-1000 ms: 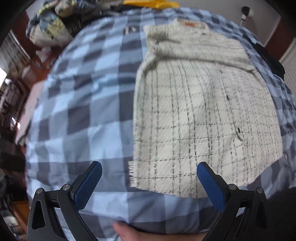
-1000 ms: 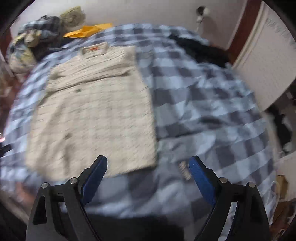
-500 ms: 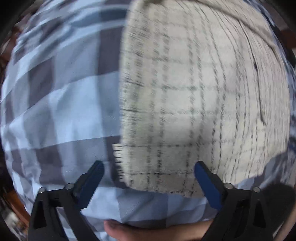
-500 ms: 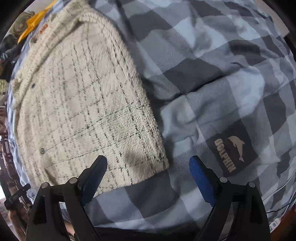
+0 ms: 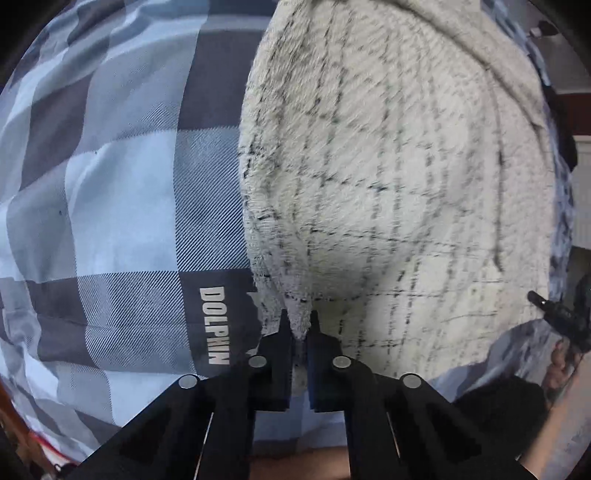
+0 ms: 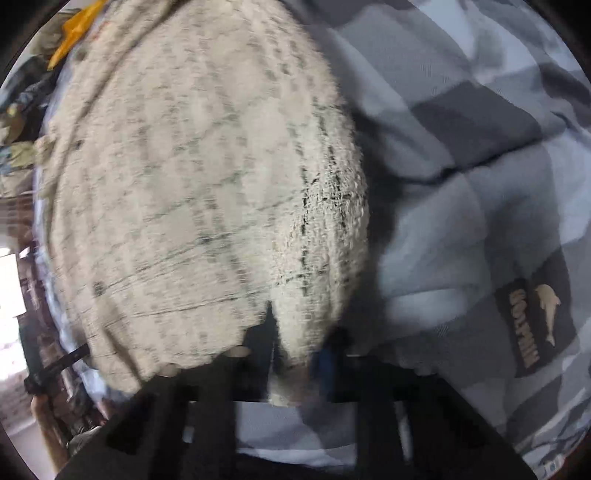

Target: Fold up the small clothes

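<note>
— What are you seeing at the left gripper (image 5: 298,320)?

— I'm watching its jaws, which have just been closing, and they're now clenching the near left corner of the cream checked garment (image 5: 388,177). The cloth is puckering up between the two tips. Just left of the jaws, the word DOLPHIN (image 5: 214,325) is printed on the blue checked bedcover (image 5: 110,184). Beyond the jaws the garment is lying flat on that cover, stretching away from me. Off to the right I'm catching the other tool's dark tip with a hand (image 5: 561,362) below it.

— And the right gripper (image 6: 295,332)?

— Its jaws have also just been closing, and they're pinching the garment's (image 6: 192,177) near right corner; a fold of cream cloth is bulging between them. The picture is blurring, so I'm not reading the pads sharply. To the right of the jaws the bedcover (image 6: 461,229) is showing a dark label with a dolphin (image 6: 532,328) on it.

— Anything further out?

— Far beyond the jaws, past the garment's top edge on the left, something yellow (image 6: 75,31) is lying beside a heap of clothes (image 6: 18,122).
</note>
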`<state>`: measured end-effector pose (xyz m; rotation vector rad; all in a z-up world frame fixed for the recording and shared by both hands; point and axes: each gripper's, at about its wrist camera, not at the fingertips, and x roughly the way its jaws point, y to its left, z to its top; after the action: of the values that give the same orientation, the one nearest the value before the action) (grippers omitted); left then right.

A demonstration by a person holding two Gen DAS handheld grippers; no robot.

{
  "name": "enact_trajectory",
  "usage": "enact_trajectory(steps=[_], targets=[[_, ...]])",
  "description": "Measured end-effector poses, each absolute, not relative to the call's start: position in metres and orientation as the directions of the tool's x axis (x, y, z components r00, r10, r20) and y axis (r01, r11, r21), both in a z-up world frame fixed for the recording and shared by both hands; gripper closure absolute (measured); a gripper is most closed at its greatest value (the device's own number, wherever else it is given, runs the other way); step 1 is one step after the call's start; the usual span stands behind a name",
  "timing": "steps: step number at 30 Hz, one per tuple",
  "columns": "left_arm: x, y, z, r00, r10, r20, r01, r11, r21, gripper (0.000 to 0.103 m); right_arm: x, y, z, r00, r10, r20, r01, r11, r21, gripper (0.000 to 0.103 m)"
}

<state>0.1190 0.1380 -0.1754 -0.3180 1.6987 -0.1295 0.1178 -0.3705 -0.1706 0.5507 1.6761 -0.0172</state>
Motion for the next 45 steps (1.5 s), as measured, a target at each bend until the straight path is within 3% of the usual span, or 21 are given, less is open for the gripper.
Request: enact_trajectory(steps=[4,10,17,18,26,35,40,45], targets=[[0.111,0.128,-0.143,-0.035,-0.359,-0.933,-0.096,0.93,-0.355,0.1,0.115,-0.366,-0.158,-0.017,0.349,-0.937,0.351,0.879,0.321,0.096],[0.089,0.146,-0.078,0.179,-0.595,-0.783,-0.115,0.778,-0.618,0.1,0.088,-0.384,-0.125,0.124,0.532,-0.837,0.427,0.733,0.529,0.097],[0.073,0.139,-0.014,0.257,-0.69,-0.677,-0.041,0.692,-0.721,0.101,0.073,-0.373,-0.059,0.261,0.617,-0.743,0.325,0.668,0.669,0.097],[0.074,0.143,-0.011,0.26,-0.705,-0.66,-0.048,0.673,-0.738,0.101,0.07,-0.374,-0.051,0.362,0.6,-0.713,0.232,0.683,0.693,0.097],[0.032,0.152,0.023,0.311,-0.765,-0.564,-0.028,0.586,-0.81,0.101,0.03,-0.369,-0.011,0.428,0.663,-0.614,0.142,0.622,0.77,0.098],[-0.024,0.168,0.04,0.342,-0.805,-0.485,-0.01,0.513,-0.858,0.101,-0.018,-0.369,0.022,0.443,0.68,-0.584,0.079,0.619,0.781,0.098],[-0.017,0.167,0.042,0.354,-0.765,-0.538,-0.007,0.573,-0.82,0.101,-0.012,-0.359,0.019,0.427,0.677,-0.6,0.115,0.617,0.778,0.098],[0.043,0.171,0.05,0.386,-0.729,-0.565,0.003,0.614,-0.79,0.101,0.007,-0.371,0.04,0.449,0.642,-0.621,0.097,0.656,0.749,0.098]])
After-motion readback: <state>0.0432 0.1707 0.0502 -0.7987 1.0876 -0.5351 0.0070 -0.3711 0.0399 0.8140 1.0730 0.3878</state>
